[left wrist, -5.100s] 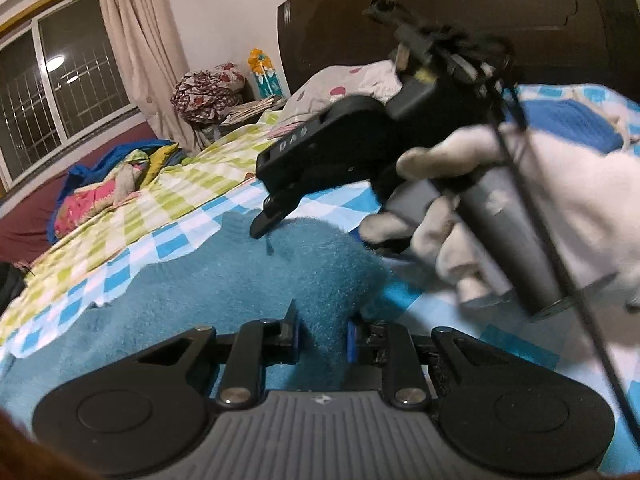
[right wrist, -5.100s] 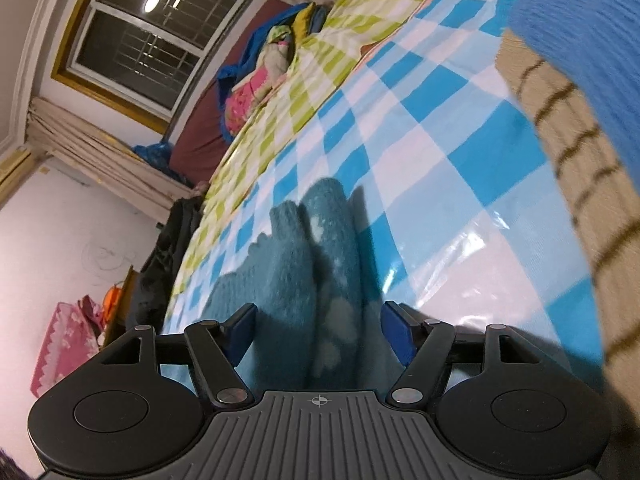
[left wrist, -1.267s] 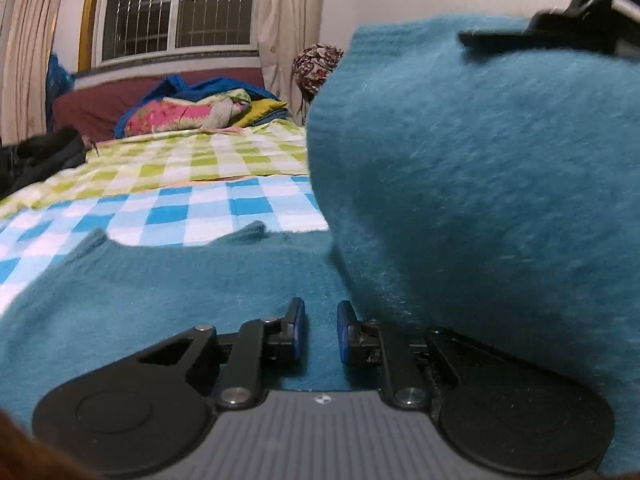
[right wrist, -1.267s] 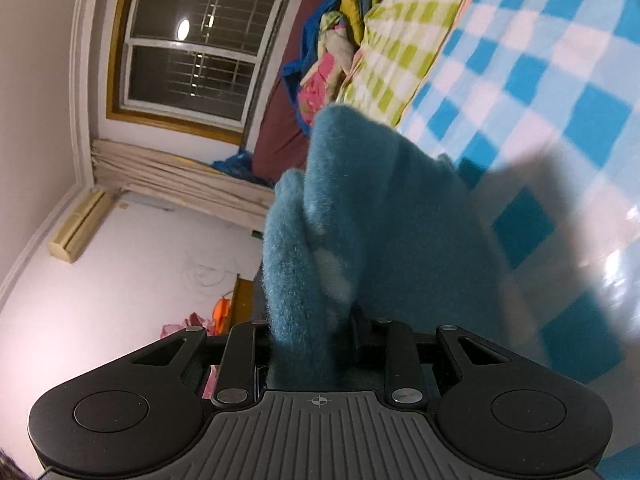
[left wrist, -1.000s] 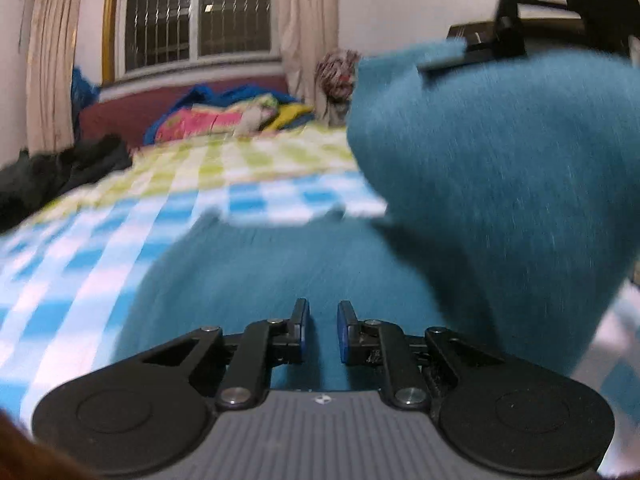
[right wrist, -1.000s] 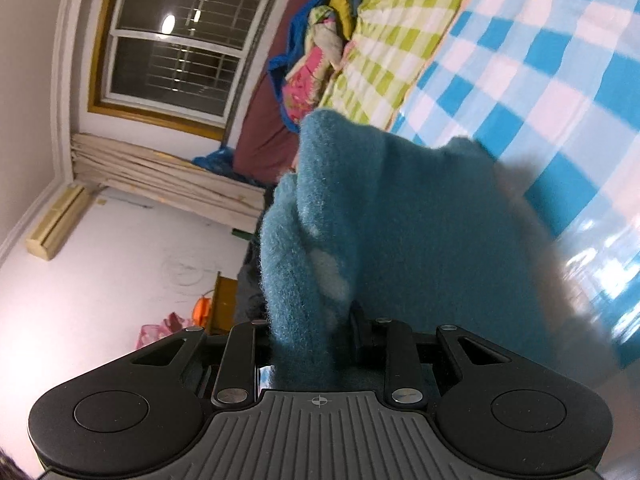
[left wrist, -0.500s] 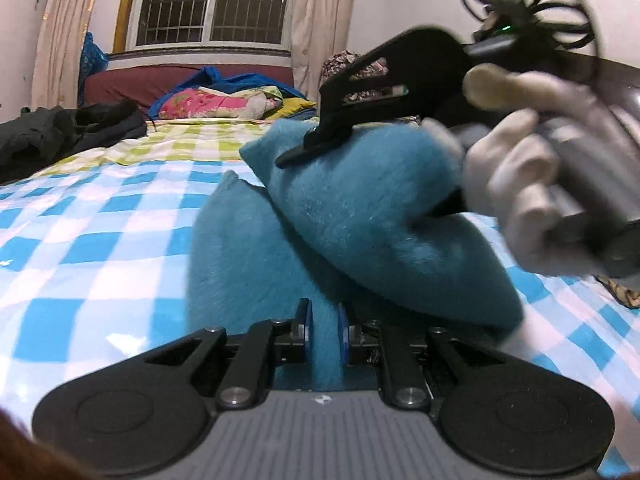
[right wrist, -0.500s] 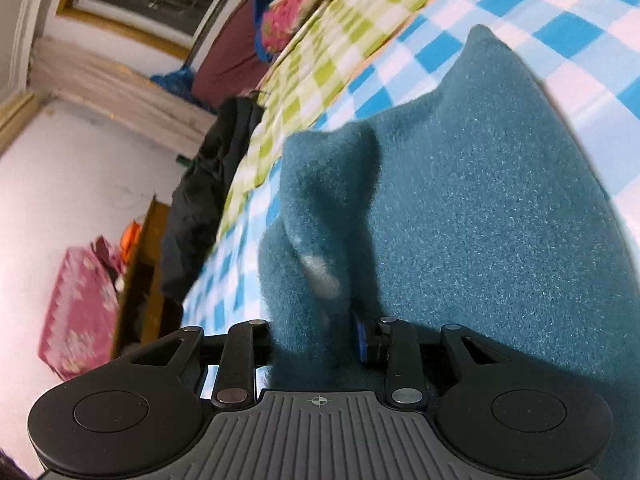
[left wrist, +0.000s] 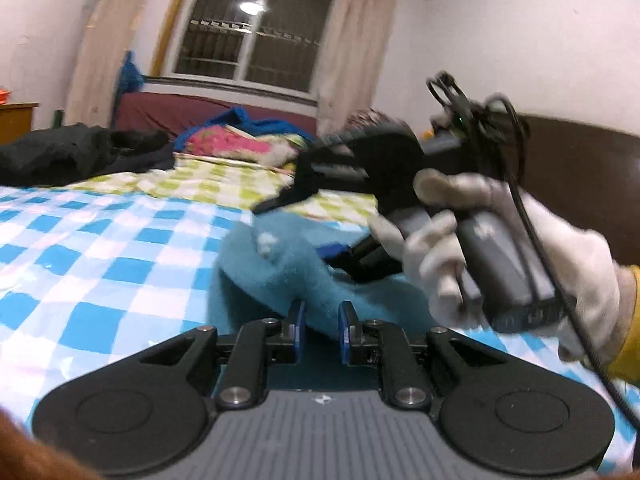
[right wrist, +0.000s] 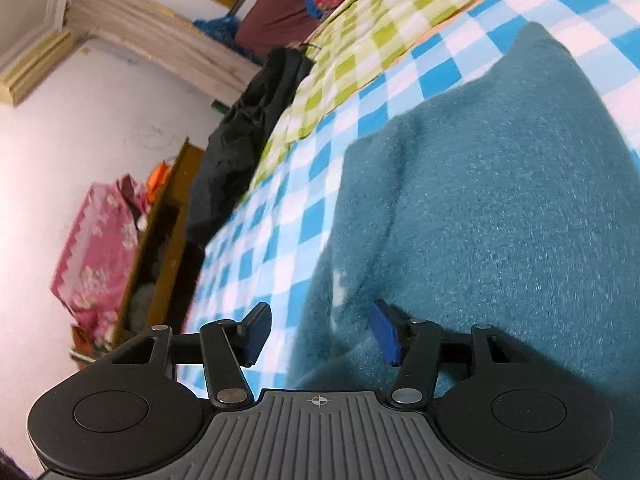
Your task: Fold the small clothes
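Change: the folded flap of the teal sweater (right wrist: 500,208), held up off the bed a second ago, now lies laid over the rest of the garment; the right gripper (right wrist: 320,336), then clamped on it, has let go.
Teal sweater: fuzzy knit, doubled over on the blue-and-white checked sheet (left wrist: 100,256), directly ahead of both tools.
Left gripper (left wrist: 320,330): blue pads nearly together, pinching a fold of the sweater's near edge.
Right gripper: jaws opening; the sweater's edge lies between the pads, neither pressing on it.
Right hand (left wrist: 516,256): white glove, wrapped round the tool's handle, right of the left gripper.
Green checked sheet (left wrist: 224,180): beyond the sweater.
Black garment (right wrist: 244,136): far left bed edge.
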A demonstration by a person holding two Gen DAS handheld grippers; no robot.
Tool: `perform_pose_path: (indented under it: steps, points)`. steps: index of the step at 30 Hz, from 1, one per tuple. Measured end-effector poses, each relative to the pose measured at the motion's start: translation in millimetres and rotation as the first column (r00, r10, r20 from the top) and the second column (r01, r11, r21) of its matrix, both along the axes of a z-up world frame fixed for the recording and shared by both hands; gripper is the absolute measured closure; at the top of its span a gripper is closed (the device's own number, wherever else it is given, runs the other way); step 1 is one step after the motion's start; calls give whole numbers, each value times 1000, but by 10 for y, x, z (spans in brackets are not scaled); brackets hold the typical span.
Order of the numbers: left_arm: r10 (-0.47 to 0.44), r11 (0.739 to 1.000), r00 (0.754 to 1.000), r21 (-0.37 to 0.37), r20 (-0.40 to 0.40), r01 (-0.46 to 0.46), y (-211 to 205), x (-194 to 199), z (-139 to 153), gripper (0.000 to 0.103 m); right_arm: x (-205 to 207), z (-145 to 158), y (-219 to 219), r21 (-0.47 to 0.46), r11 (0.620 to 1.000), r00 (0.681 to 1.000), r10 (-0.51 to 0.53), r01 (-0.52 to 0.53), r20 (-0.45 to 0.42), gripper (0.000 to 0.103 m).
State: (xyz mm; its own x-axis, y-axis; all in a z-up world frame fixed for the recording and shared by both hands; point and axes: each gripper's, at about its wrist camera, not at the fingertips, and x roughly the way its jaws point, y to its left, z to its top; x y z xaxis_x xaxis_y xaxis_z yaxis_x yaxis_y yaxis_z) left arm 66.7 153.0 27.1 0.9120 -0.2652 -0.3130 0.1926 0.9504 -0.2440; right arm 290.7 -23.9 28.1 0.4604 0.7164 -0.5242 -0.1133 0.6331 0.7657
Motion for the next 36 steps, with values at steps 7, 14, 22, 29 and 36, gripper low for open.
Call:
perform_pose_path:
  steps: [7, 14, 22, 29, 36]
  points:
    - [34, 999, 998, -19, 50, -33, -1, 58, 130, 78, -23, 23, 95, -63, 994, 995, 95, -93, 31, 47]
    - [74, 997, 996, 38, -52, -72, -66, 564, -20, 77, 18, 39, 42, -48, 987, 988, 157, -156, 10, 47]
    - [97, 995, 984, 49, -151, -91, -33, 664, -293, 77, 126, 423, 266, -327, 943, 978, 118, -56, 172, 47]
    - [90, 996, 986, 27, -141, -87, 16, 578, -311, 77, 110, 196, 1071, -683, 730, 943, 231, -4, 241, 66]
    - [105, 993, 994, 54, -41, -103, 26, 435, -178, 67, 47, 397, 872, -562, 826, 955, 194, -34, 226, 90]
